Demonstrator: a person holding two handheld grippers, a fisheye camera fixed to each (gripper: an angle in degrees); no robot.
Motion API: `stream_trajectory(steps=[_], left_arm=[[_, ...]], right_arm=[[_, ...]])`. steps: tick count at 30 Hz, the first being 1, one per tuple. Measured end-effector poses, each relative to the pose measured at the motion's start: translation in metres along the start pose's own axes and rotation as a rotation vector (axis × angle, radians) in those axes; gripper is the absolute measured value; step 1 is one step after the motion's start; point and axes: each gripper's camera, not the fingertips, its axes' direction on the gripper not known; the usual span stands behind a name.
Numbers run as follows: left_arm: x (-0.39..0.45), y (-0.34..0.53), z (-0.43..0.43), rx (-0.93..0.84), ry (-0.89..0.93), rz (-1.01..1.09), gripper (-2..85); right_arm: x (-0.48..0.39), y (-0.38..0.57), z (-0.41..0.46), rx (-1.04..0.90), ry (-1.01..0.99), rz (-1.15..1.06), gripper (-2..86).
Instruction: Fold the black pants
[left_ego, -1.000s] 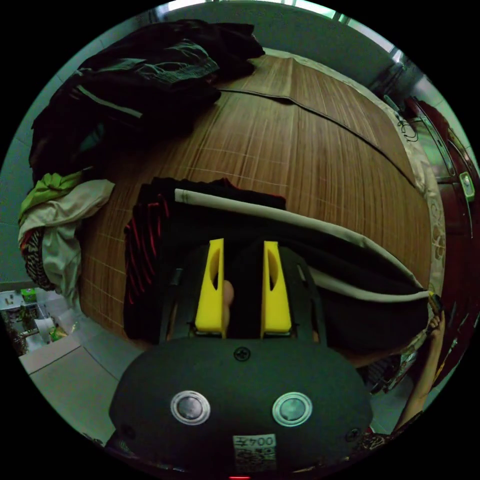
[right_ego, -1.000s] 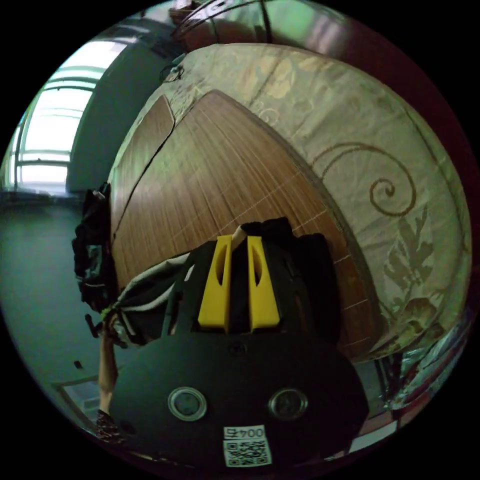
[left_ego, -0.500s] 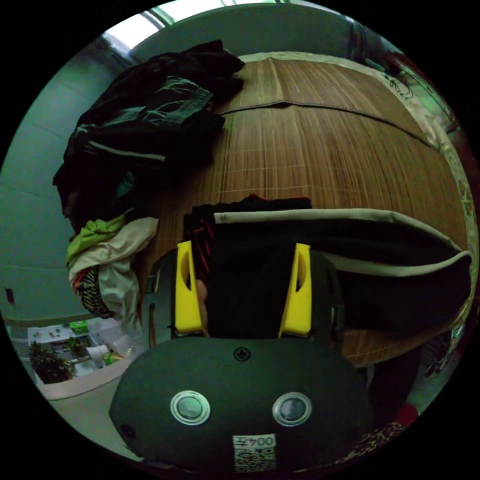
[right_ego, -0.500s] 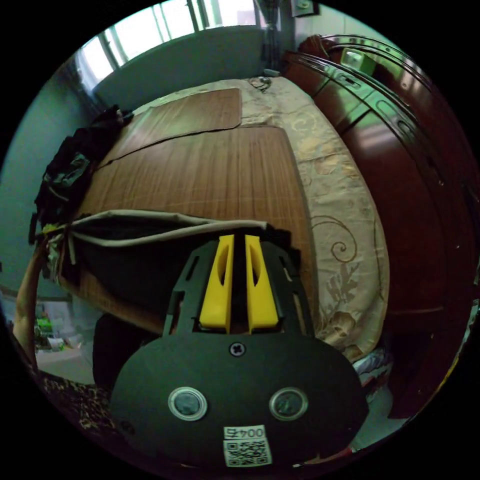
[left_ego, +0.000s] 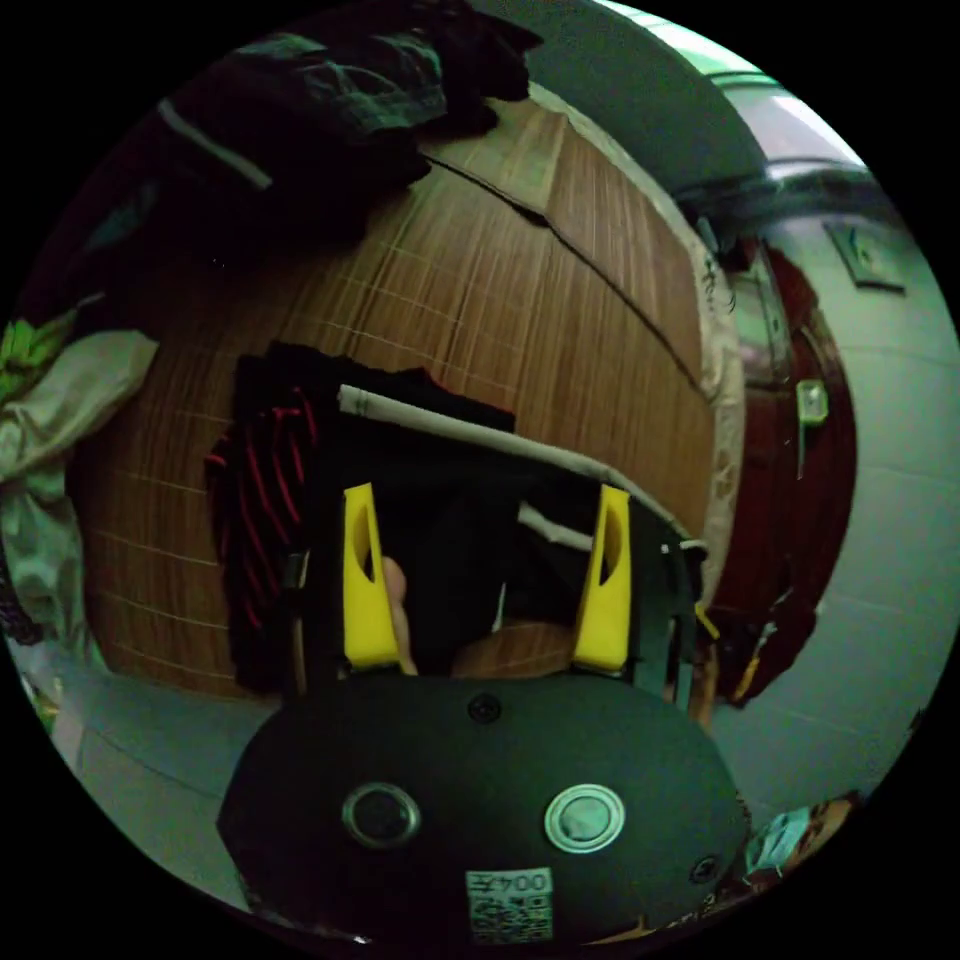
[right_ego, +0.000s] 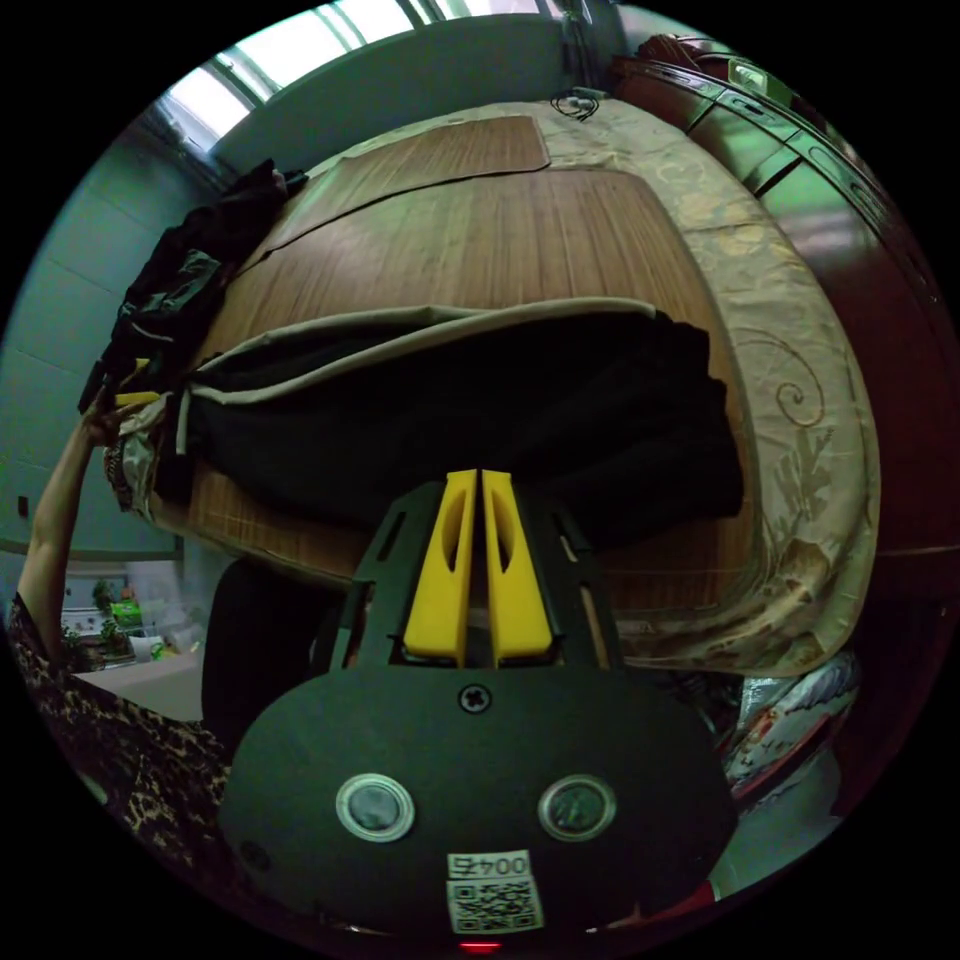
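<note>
Right in front of my left gripper (left_ego: 487, 575) the yellow jaws stand wide apart, nothing clamped between them, and a fingertip (left_ego: 395, 590) pokes in by the one jaw. Past the jaws is the near end of the black pants (left_ego: 440, 500), with that pale stripe (left_ego: 450, 428) running along the seam. They're lying on the bamboo mat (left_ego: 520, 300) that covers the bed. Just beside the pants, partly under them, sits a dark top with red stripes (left_ego: 262, 480). Further out there's a messy heap of dark clothes (left_ego: 300, 110) at the mat's far side, and some pale and green stuff (left_ego: 50, 400) off at the edge.

Over on my right gripper (right_ego: 478, 560), the jaws are pressed together, and I can't see any cloth pinched in them, so it's clenched on nothing as far as I can tell. Beyond the tips the pants (right_ego: 470, 400) stretch across the mat (right_ego: 470, 240), stripe (right_ego: 400, 335) on the far edge. At the far end of the pants my other hand (right_ego: 100, 420) is up by the waistband. The flowery bedspread (right_ego: 800, 400) shows past the mat, and a dark wooden wardrobe (right_ego: 880, 260) stands beside the bed.
</note>
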Motion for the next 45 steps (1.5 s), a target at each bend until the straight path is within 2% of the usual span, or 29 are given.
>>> stream_trajectory(steps=[3,5,8,11,22,24,25,28,30,32,35,38,41,45], left_arm=[[0.004,0.025,-0.008,0.190,0.147,0.040,25.1],[0.016,0.045,-0.005,0.247,0.161,0.098,23.0],[0.048,0.091,0.010,0.309,0.054,0.214,18.0],[0.084,0.145,0.035,0.351,-0.046,0.324,14.3],[0.225,0.286,0.176,0.239,-0.131,0.511,12.4],[0.252,0.306,0.204,0.220,-0.158,0.520,12.3],[0.264,0.315,0.216,0.213,-0.180,0.528,12.2],[0.281,0.329,0.240,0.186,-0.221,0.562,12.1],[0.292,0.342,0.261,0.161,-0.290,0.605,12.1],[0.296,0.352,0.277,0.144,-0.340,0.634,11.9],[0.301,0.372,0.302,0.138,-0.401,0.654,11.0],[0.301,0.390,0.327,0.094,-0.379,0.612,10.1],[0.311,0.414,0.337,0.172,-0.407,0.603,9.5],[0.329,0.439,0.350,0.172,-0.444,0.634,8.6]], right_arm=[[-0.021,-0.004,0.008,-0.048,0.099,-0.035,-0.2],[-0.040,-0.007,0.021,-0.109,0.253,-0.092,-0.6],[-0.061,-0.006,0.048,-0.204,0.416,-0.173,-0.7],[-0.070,0.002,0.078,-0.326,0.468,-0.220,-0.7],[-0.063,0.057,0.088,-0.073,0.578,-0.299,-0.7],[-0.049,0.070,0.079,-0.044,0.506,-0.269,-0.6],[-0.034,0.081,0.068,-0.008,0.400,-0.220,-0.5],[0.019,0.126,0.037,0.191,0.231,-0.029,0.5],[0.062,0.155,0.024,0.286,0.114,0.136,4.3],[0.125,0.185,0.021,0.304,-0.139,0.355,12.9],[0.180,0.214,0.024,0.393,-0.380,0.539,16.1],[0.207,0.225,0.034,0.417,-0.464,0.664,16.7],[0.222,0.221,0.048,0.356,-0.519,0.760,17.5],[0.230,0.208,0.053,0.287,-0.444,0.794,16.6]])
